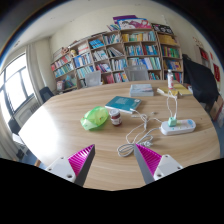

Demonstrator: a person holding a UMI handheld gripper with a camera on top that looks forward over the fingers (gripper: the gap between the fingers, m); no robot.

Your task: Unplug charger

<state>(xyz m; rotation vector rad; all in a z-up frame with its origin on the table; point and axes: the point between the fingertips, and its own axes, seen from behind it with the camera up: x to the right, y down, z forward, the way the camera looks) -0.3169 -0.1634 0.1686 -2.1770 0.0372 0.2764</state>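
Note:
A white power strip (179, 126) lies on the round wooden table (60, 125), ahead and to the right of my gripper. A white charger (169, 117) stands plugged into its left end. A white cable (137, 140) runs from the charger in loops toward my right finger (150, 160). My gripper (112, 158) is open and empty, with bare table between the pink pads. The charger is well beyond the fingertips.
A green bowl-like object (94, 119), a small dark jar (115, 117) and a teal book (124, 103) lie mid-table. A stack of books (142, 89) and a bottle (170, 80) stand farther back. Chairs (46, 93) ring the table; bookshelves (120, 55) line the far wall.

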